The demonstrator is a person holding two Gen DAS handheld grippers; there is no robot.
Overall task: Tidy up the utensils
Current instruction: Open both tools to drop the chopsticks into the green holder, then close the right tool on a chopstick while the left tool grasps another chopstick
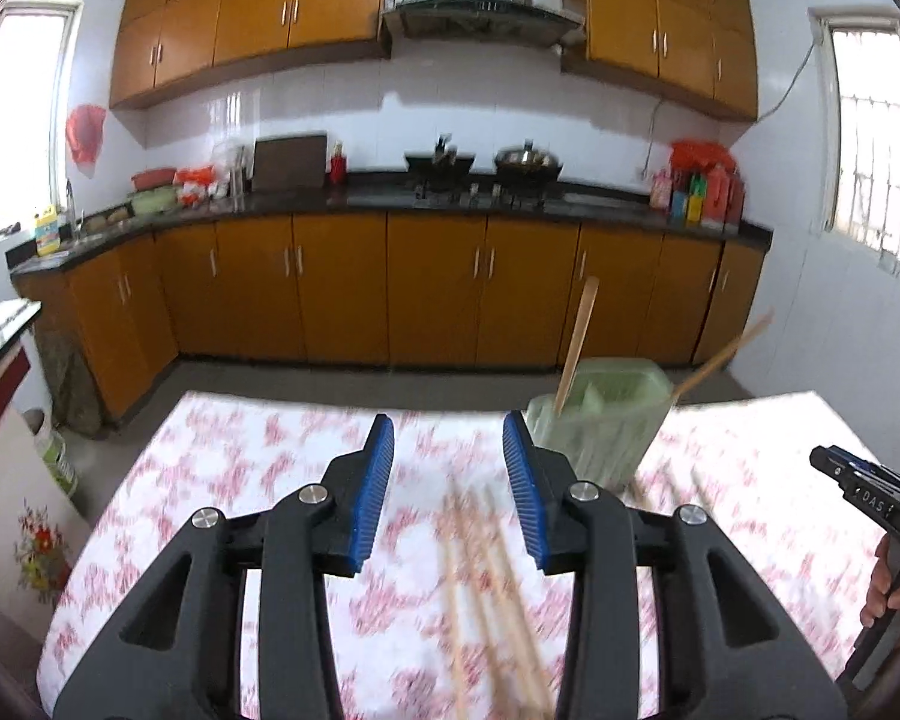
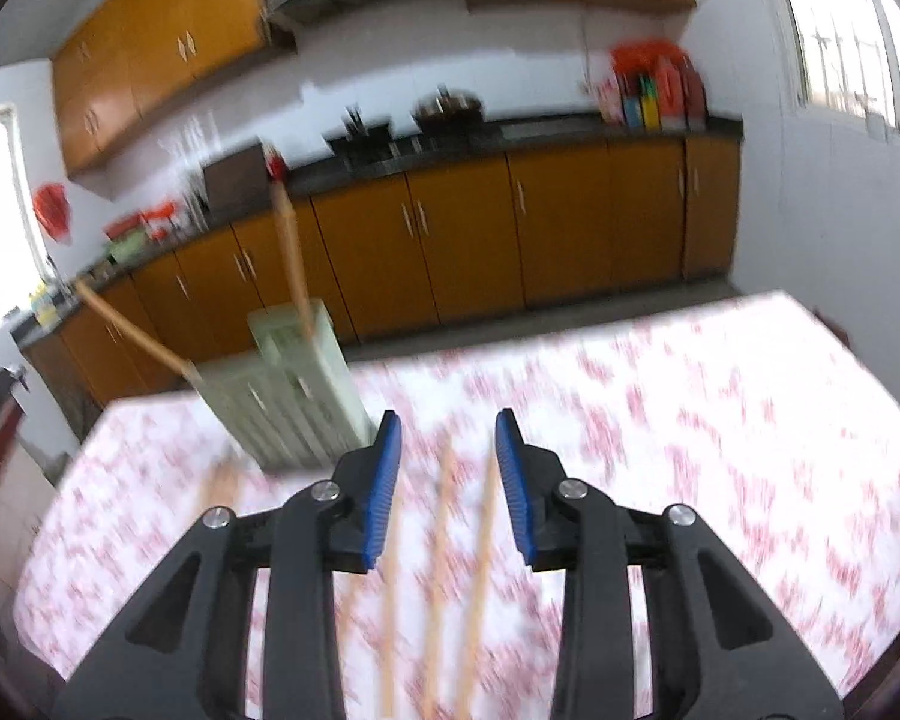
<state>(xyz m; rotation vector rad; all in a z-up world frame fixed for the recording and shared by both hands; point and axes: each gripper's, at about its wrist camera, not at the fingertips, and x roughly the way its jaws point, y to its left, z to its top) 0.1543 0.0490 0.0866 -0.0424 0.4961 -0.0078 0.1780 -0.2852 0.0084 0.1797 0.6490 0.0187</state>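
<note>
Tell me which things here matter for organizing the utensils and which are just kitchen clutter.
Job: loose chopsticks on the table; green utensil holder with two chopsticks in it.

Clutter: wok, bottles and cutting board on the counter.

Chopsticks [image 1: 486, 594] on tablecloth [image 1: 222, 480] smeared by motion blur; count unclear, near ends cut by frame edge. Green holder [image 1: 600, 426] base hidden behind left gripper finger [image 1: 525, 480]. Right view equally blurred.
</note>
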